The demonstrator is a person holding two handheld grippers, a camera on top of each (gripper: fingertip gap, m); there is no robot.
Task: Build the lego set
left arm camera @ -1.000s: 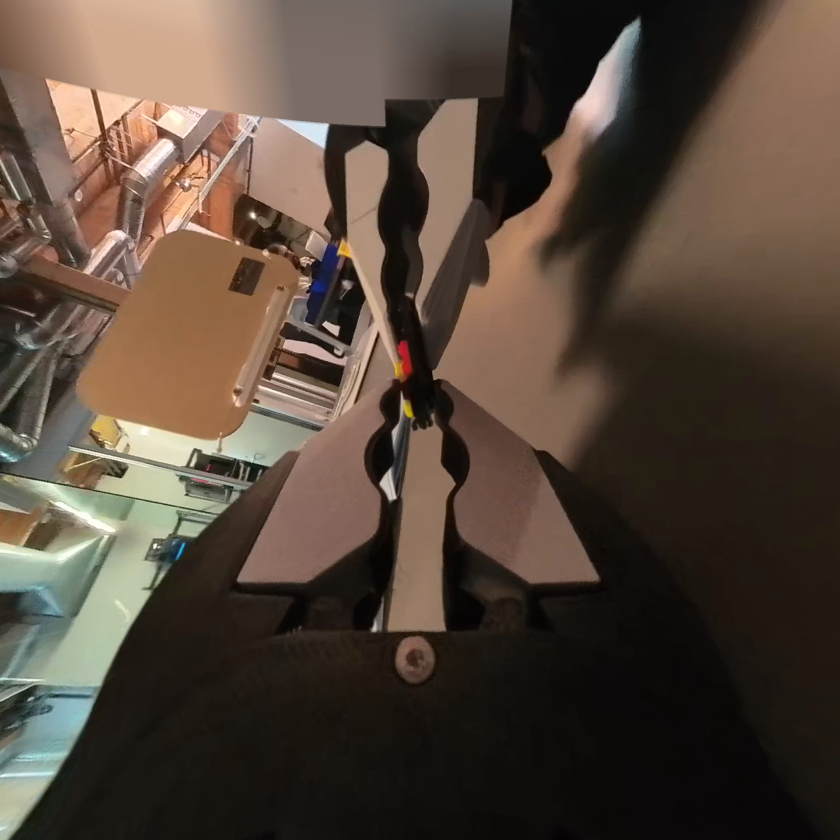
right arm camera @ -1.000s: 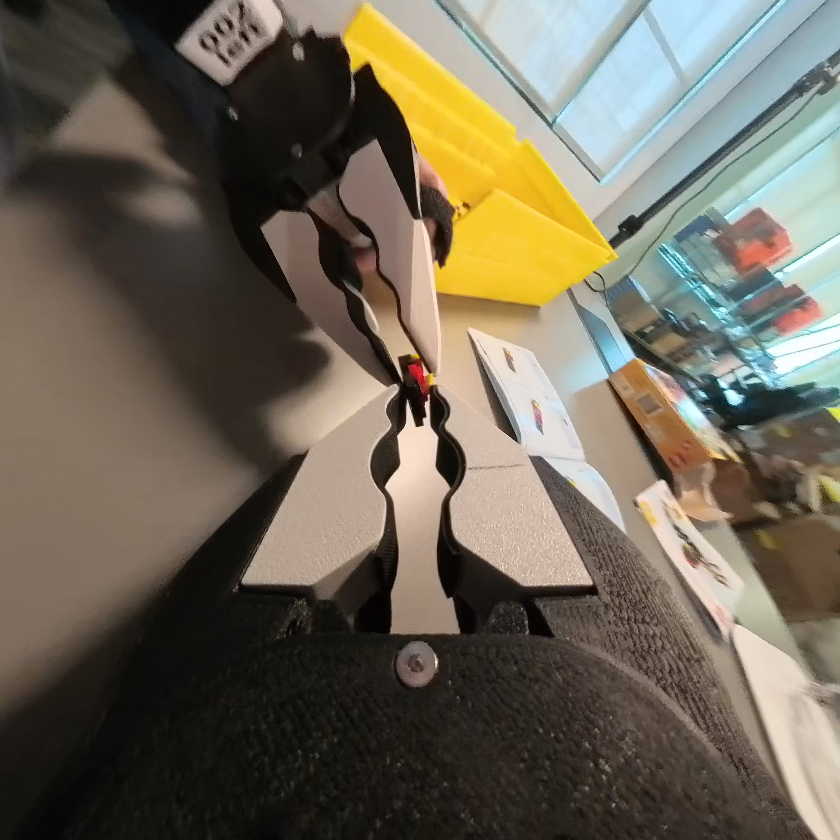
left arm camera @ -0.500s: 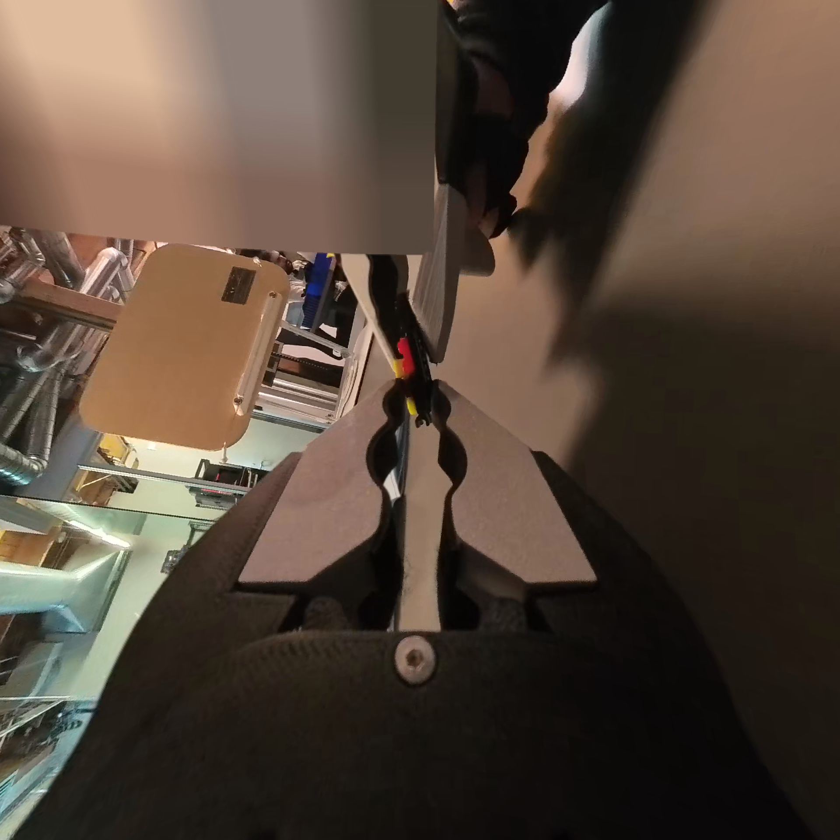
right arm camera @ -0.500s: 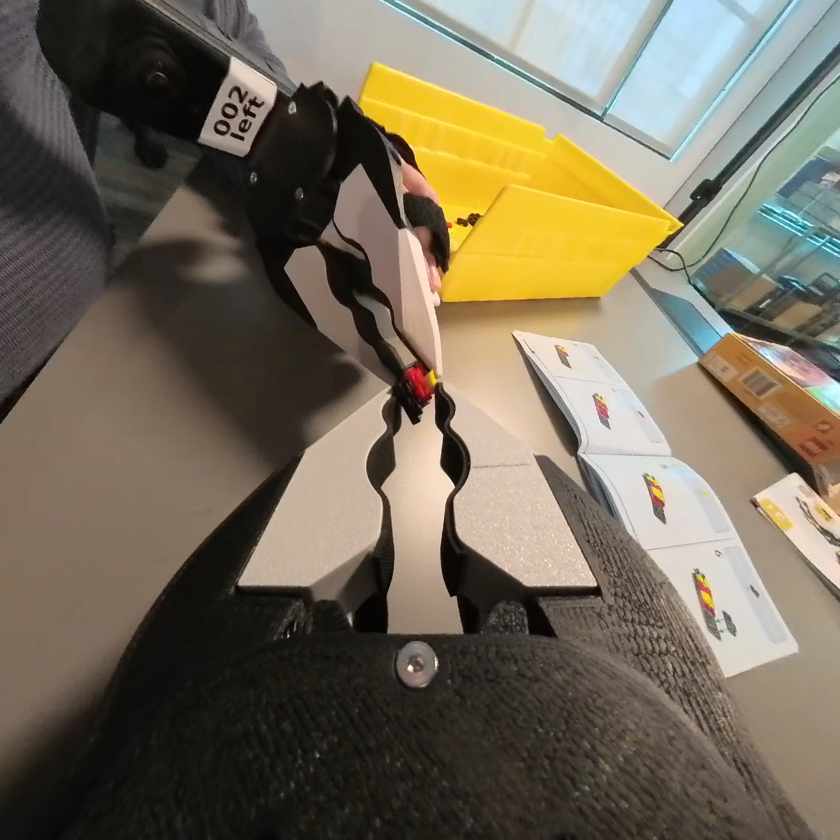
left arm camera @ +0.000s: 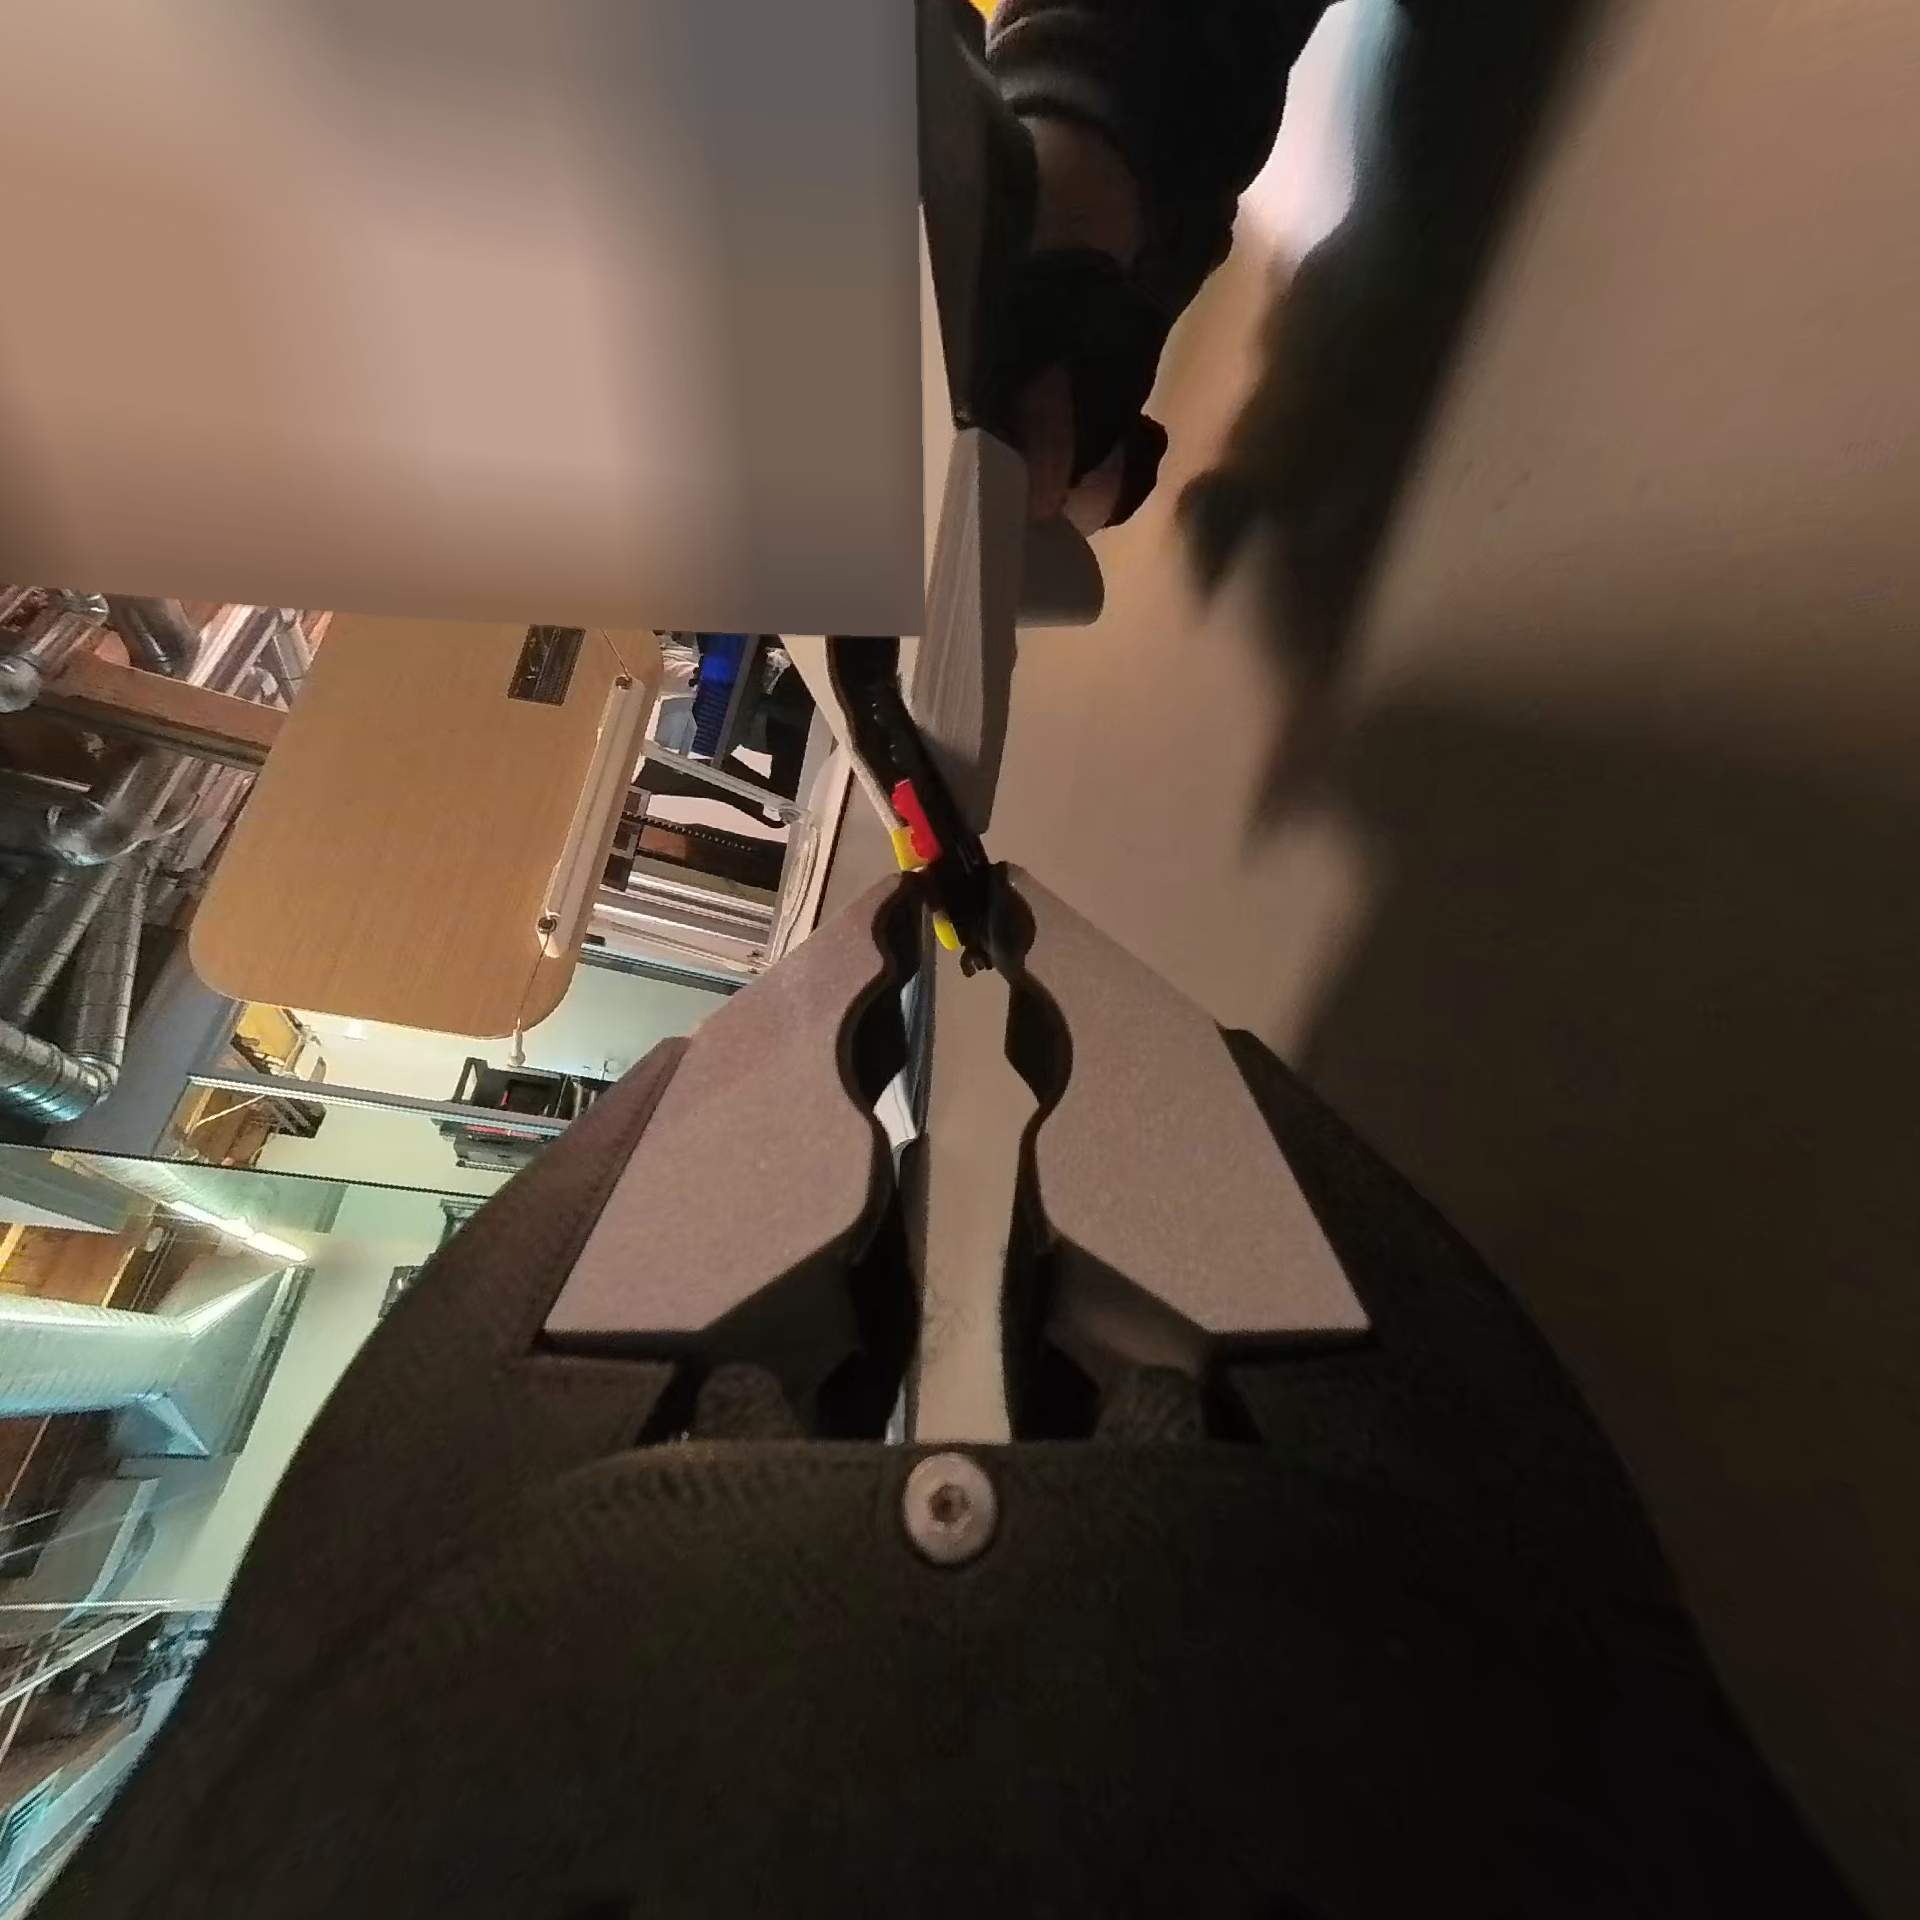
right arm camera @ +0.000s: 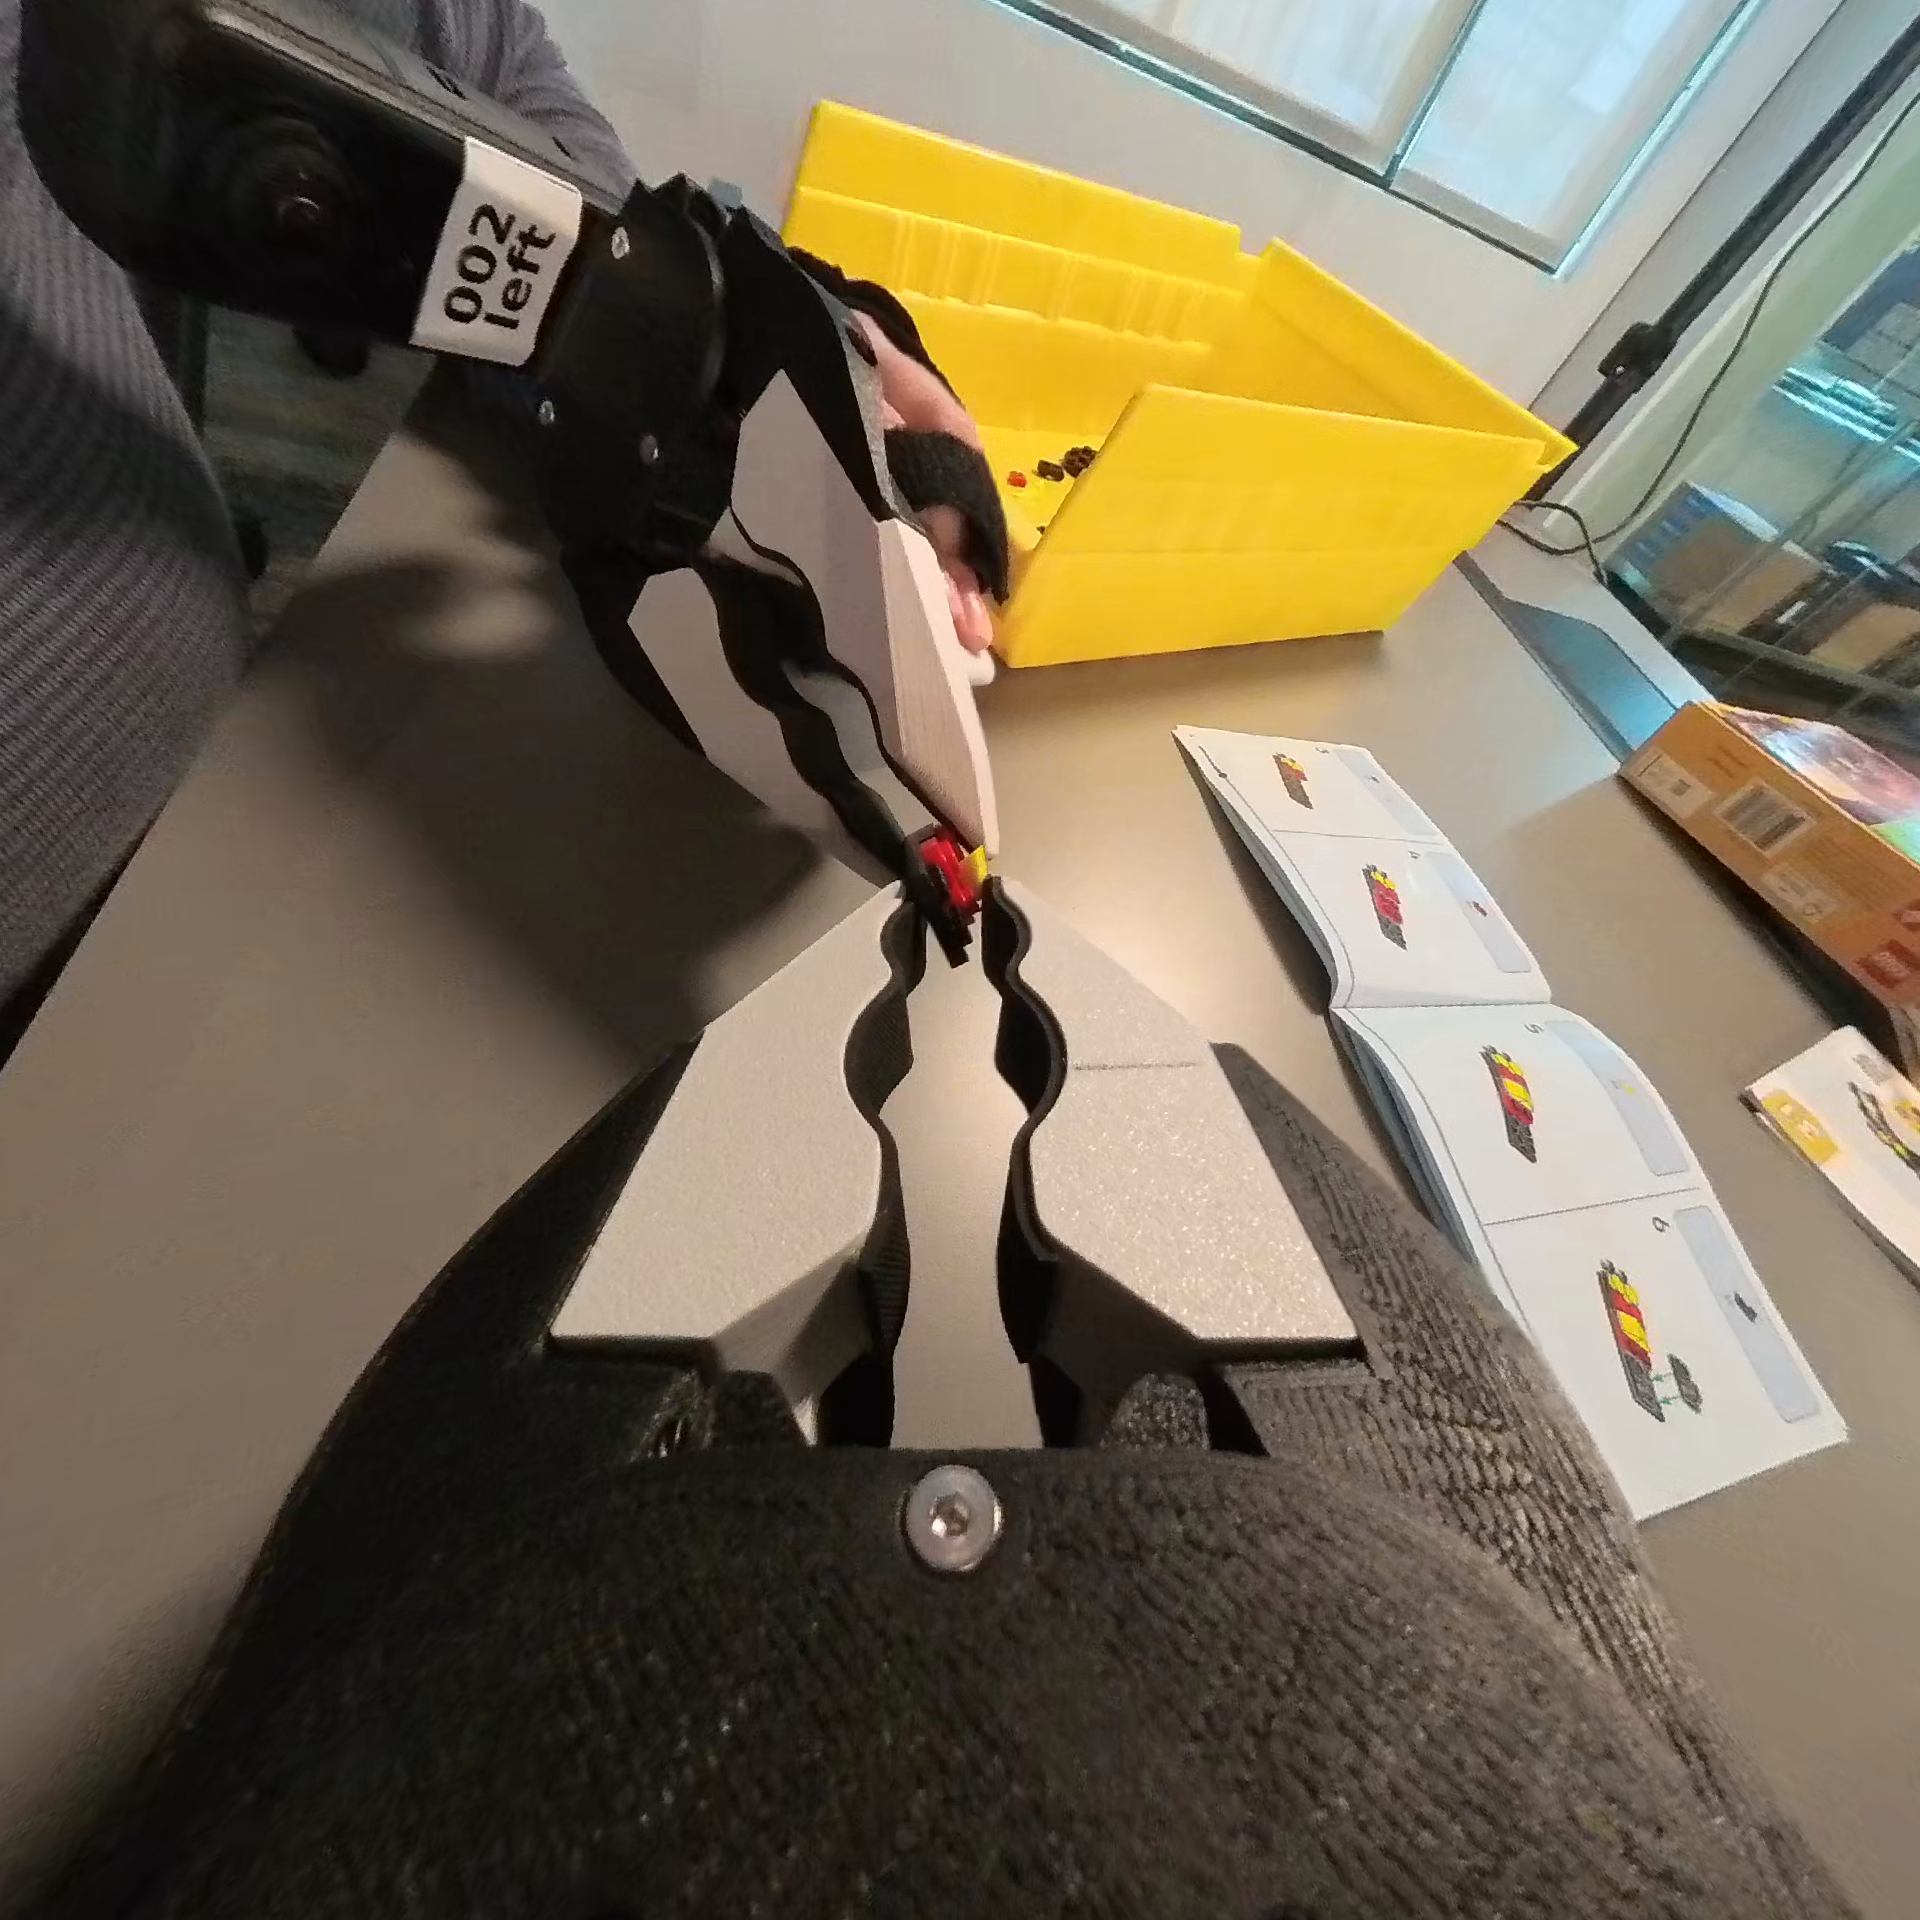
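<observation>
A small lego assembly (right arm camera: pixel 951 883) of red, yellow and black pieces is held above the grey table (right arm camera: pixel 416 987), between the tips of both grippers. My right gripper (right arm camera: pixel 943 906) comes from below and is shut on its black lower end. My left gripper (right arm camera: pixel 961 847) comes from the upper left, held by a gloved hand, and is shut on the red and yellow end. In the left wrist view the assembly (left arm camera: pixel 920 831) sits between my left gripper (left arm camera: pixel 954 902) and the right gripper's fingers (left arm camera: pixel 966 665) coming from above. How the pieces join is hidden by the fingertips.
A yellow bin (right arm camera: pixel 1247 582) with a few small loose pieces stands at the back. An open instruction booklet (right arm camera: pixel 1475 1091) lies to the right, with an orange box (right arm camera: pixel 1787 831) and another leaflet (right arm camera: pixel 1849 1132) beyond it. A person's grey sleeve (right arm camera: pixel 83 520) is at the left. The grippers are tip to tip, or close to it.
Both grippers stay tip to tip on the assembly. The right wrist view has tilted back towards level, so more of the table and booklet show. The right gripper looms larger in the left view.
</observation>
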